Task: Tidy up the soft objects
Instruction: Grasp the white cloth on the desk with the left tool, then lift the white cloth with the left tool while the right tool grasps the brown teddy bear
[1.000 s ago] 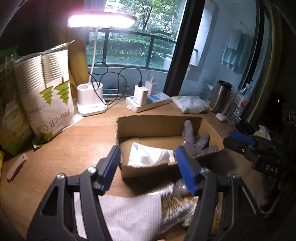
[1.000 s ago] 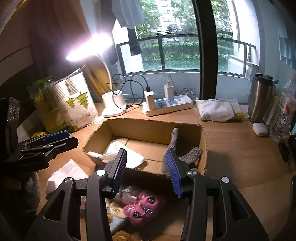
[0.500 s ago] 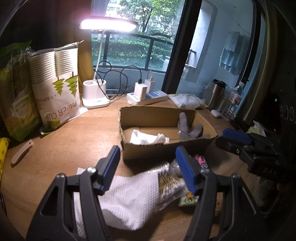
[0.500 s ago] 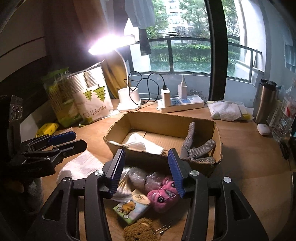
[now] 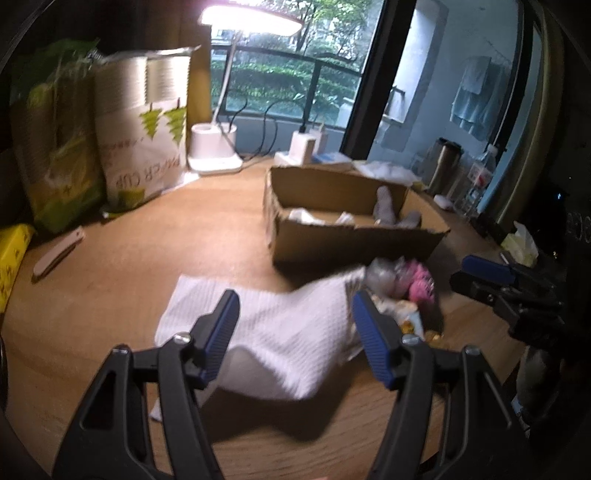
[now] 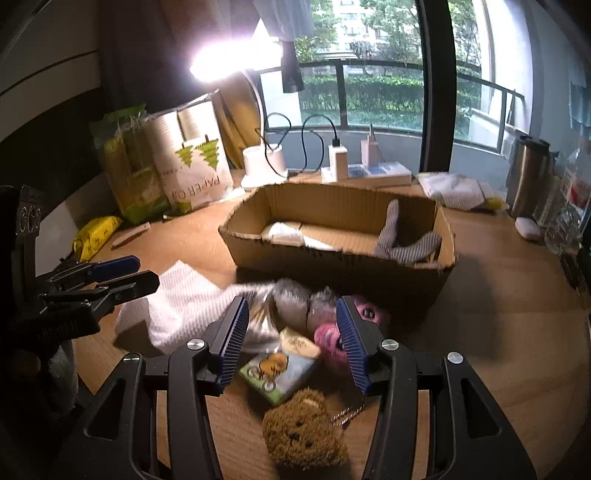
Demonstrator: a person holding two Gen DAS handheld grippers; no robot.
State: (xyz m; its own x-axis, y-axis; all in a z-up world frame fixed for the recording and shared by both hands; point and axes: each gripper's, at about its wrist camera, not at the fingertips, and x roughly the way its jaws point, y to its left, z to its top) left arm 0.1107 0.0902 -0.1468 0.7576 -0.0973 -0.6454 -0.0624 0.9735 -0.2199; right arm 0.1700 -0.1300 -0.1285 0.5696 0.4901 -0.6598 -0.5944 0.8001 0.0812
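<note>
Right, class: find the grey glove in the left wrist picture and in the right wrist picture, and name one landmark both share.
Left wrist: the grey glove is right of centre, upper half, inside the cardboard box.
Right wrist: the glove is right of centre, at the box's right end.
Shared landmark: the lit desk lamp.

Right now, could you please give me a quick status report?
Both tools open, empty. Left tool over white cloth. Right tool over toy pile. Box ahead, unobstructed.

A matt, smooth wooden tabletop (image 6: 498, 332) is seen beneath a corrugated brown cardboard box (image 6: 332, 254) with rough torn edges. A white waffle-textured cloth (image 5: 280, 332) and a fuzzy brown plush bear (image 6: 303, 435) are shown beside crinkled glossy clear plastic wrapping (image 6: 295, 302). Ribbed blue pads are carried on matt black plastic gripper fingers (image 6: 232, 336).
</note>
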